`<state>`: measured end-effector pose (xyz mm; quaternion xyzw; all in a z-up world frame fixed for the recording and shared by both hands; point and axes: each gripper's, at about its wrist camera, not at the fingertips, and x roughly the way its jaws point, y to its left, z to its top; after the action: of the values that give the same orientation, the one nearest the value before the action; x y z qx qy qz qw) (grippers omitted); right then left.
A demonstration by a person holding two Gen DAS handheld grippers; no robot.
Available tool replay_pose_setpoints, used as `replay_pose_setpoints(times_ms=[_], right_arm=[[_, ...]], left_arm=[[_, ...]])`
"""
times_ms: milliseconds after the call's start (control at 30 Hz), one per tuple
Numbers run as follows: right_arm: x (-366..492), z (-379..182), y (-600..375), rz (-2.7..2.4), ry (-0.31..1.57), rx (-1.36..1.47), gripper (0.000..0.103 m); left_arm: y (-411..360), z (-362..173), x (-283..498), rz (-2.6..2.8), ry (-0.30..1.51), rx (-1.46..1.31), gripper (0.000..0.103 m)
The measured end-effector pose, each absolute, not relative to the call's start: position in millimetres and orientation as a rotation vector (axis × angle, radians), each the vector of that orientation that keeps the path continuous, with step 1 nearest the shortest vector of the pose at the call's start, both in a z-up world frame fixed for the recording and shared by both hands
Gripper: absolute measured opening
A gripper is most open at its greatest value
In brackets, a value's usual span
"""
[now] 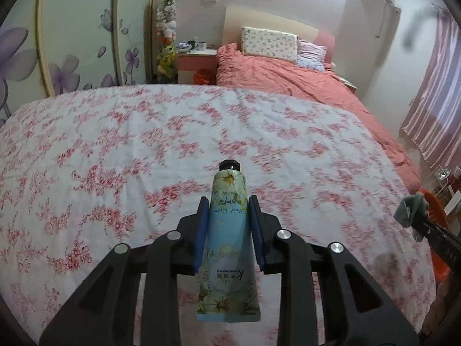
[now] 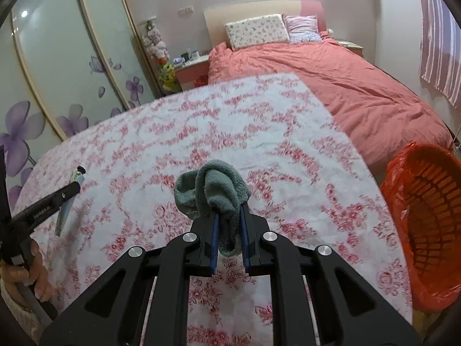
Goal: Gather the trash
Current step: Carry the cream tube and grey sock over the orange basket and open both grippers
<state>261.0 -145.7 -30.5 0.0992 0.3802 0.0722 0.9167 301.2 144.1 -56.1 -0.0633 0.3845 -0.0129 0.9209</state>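
Home bedroom: bed (image 1: 302, 86), wardrobe (image 1: 72, 43)

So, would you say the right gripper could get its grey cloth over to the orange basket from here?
Probably yes. The right gripper holds the grey cloth above the floral sheet, and the orange basket, open-topped, sits just to its right with nothing visible between them.

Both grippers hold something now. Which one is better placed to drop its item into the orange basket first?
Probably the right gripper. Its jaws are shut on the cloth, and the basket stands just to its right. The left gripper, holding the tube, is farther from it, across the table.
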Motion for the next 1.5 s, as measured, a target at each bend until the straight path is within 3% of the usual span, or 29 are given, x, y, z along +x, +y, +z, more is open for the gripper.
replay_pose_setpoints(times_ms=[767, 1500], right_arm=[[189.0, 37.8, -245.8, 0.005, 0.541, 0.323, 0.013], [176.7, -0.3, -383.6, -0.216, 0.509, 0.530, 0.013]], left_arm=[[-20.8, 30.9, 243.6, -0.335, 0.648, 0.020, 0.028], [-243.7, 1.0, 233.7, -0.715, 0.706, 0.105, 0.028]])
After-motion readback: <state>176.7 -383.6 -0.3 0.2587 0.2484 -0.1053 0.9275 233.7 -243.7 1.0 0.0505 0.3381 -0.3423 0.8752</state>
